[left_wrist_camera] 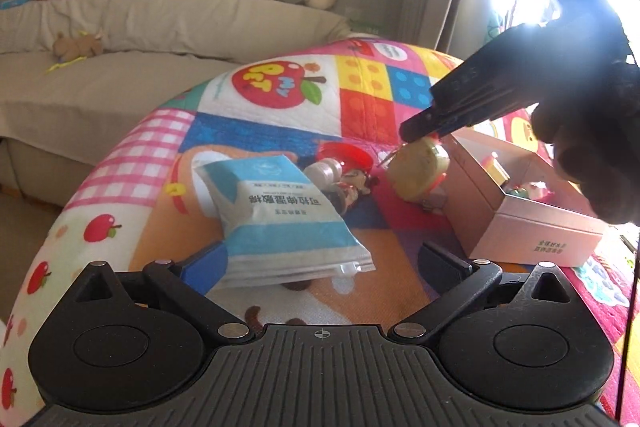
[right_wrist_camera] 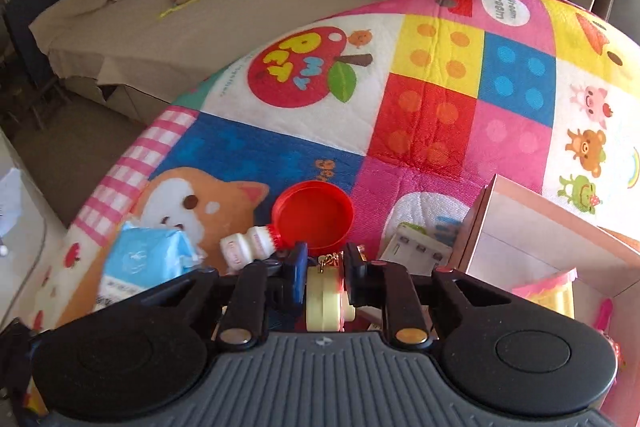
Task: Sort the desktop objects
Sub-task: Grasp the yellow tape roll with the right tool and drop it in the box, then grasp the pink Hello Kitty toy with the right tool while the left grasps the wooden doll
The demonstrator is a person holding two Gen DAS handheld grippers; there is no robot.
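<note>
Right now my right gripper (right_wrist_camera: 325, 269) is clenched on a small cream-coloured keychain toy (right_wrist_camera: 326, 301), its two black fingers pinching the toy's flat sides, with a short gold chain showing just above the pads. From the left wrist camera I see that same gripper (left_wrist_camera: 416, 135) coming in from two o'clock, its tips pressed on the top of the round cream toy (left_wrist_camera: 418, 165), which sits just beside the near wall of the pink box (left_wrist_camera: 532, 243).

My left gripper (left_wrist_camera: 320, 259) is released, its jaws spread wide and touching nothing. Between them, toward twelve o'clock, lies a blue-and-white packet (left_wrist_camera: 280, 219) flat on the colourful play mat (left_wrist_camera: 280, 131), its lower edge near my left finger.

Beyond the packet, at about one o'clock from it, lie a small white bottle (left_wrist_camera: 324, 169) and a red lid (left_wrist_camera: 346, 153), close together. In the right wrist view the red lid (right_wrist_camera: 314, 223) lies open side up just past my fingertips, with the little bottle (right_wrist_camera: 250, 245) touching its nine o'clock edge and the packet (right_wrist_camera: 148, 259) farther out at nine o'clock. The pink box (right_wrist_camera: 520, 223) stands open at three o'clock, with small toys inside.
</note>
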